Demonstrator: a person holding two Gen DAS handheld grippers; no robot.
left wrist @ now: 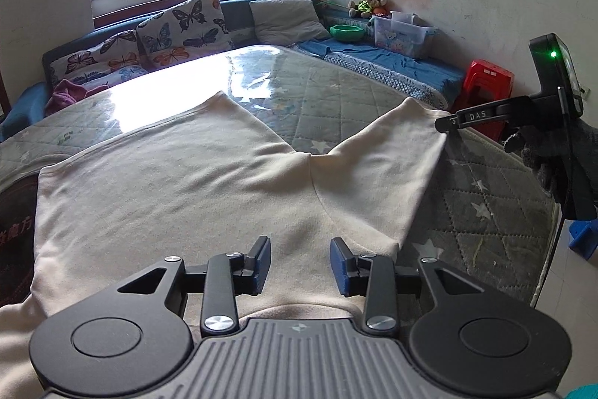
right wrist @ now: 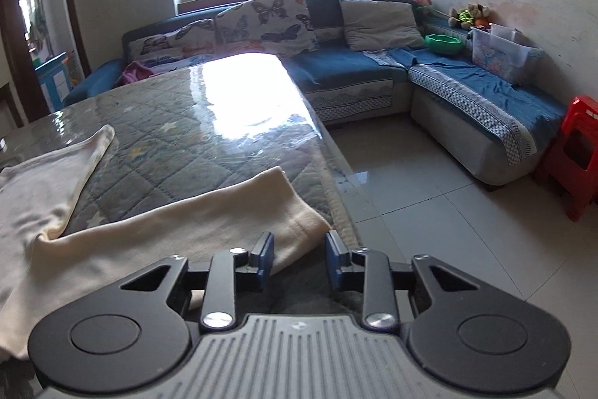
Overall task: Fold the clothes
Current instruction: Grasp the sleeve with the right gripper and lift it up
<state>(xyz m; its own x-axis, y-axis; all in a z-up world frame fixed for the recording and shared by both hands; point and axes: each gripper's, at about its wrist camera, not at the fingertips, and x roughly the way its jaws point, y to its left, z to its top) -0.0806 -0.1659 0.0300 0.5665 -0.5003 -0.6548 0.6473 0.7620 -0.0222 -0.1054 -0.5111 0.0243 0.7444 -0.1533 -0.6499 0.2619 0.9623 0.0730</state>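
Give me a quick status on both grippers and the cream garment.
Left gripper open, over the cream garment. Right gripper open at the leg hem by the table edge. Garment spread flat, unfolded. Nothing in the way.

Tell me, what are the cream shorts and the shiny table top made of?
The cream shorts look like soft, matte knit cotton: they crease gently. The table top seems to be quilted fabric under clear glass or plastic, since it mirrors the window glare.

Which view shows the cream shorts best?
The left wrist view: the cream shorts lie spread across the quilted table, both legs visible. The right wrist view shows mostly one leg and part of the other.
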